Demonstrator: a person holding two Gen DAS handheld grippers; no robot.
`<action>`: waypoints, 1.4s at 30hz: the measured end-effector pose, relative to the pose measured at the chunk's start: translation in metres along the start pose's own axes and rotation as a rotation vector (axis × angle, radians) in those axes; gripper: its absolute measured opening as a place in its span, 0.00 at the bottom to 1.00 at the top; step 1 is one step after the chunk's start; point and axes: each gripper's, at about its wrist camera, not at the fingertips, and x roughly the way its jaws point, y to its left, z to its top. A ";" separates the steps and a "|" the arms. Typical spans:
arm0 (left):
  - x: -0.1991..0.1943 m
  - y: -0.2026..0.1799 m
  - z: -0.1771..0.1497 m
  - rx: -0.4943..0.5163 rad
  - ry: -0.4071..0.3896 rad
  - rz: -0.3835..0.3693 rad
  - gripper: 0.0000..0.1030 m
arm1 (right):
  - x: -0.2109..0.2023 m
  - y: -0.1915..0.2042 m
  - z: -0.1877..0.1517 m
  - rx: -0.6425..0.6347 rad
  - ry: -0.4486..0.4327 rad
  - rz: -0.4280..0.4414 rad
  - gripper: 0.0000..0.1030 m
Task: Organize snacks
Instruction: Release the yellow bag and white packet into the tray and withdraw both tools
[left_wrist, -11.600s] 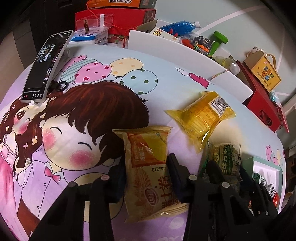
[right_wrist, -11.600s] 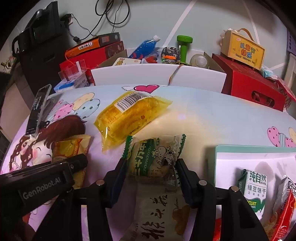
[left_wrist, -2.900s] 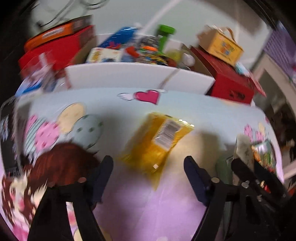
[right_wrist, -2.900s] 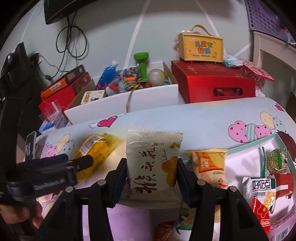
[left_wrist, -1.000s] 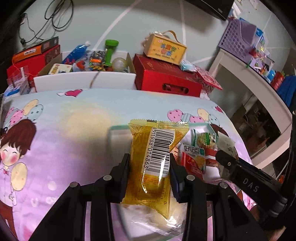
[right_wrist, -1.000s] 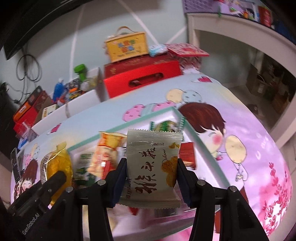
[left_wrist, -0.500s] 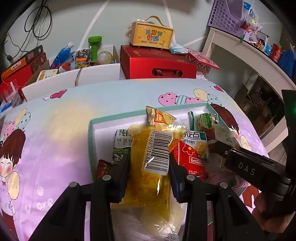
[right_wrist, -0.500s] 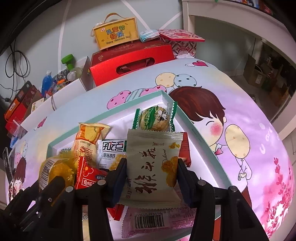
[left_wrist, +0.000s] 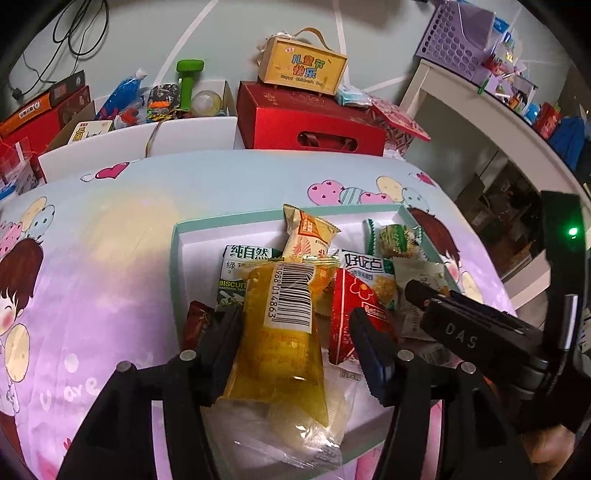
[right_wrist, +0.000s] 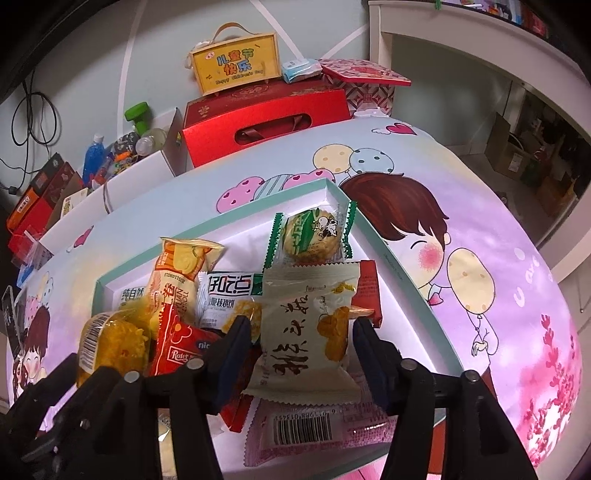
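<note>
The left tool (left_wrist: 297, 326) stands released: its jaws are spread, the yellow packet (left_wrist: 284, 332) lying between them with a clear gap on the right side, resting on the other snacks in the teal-rimmed tray (left_wrist: 177, 243). The right tool (right_wrist: 297, 343) is also slack around the beige packet (right_wrist: 310, 332), its jaws standing a little off the wrapper's edges; the packet lies on the heap near the tray's right rim (right_wrist: 406, 273). Further in lie an orange packet (right_wrist: 181, 273), a green-wrapped biscuit (right_wrist: 314, 232) by the far right corner, and a red packet (left_wrist: 351, 310). The tray sits on the desk's cartoon-print cloth (left_wrist: 92, 258).
</note>
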 end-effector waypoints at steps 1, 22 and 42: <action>-0.003 0.000 -0.001 -0.002 -0.006 0.001 0.73 | -0.002 0.001 0.000 -0.003 -0.001 0.000 0.62; -0.047 0.054 -0.046 -0.088 -0.061 0.218 0.94 | -0.037 0.019 -0.044 -0.084 -0.035 0.012 0.99; -0.076 0.077 -0.099 -0.166 -0.030 0.415 0.94 | -0.063 0.046 -0.099 -0.200 -0.054 0.083 1.00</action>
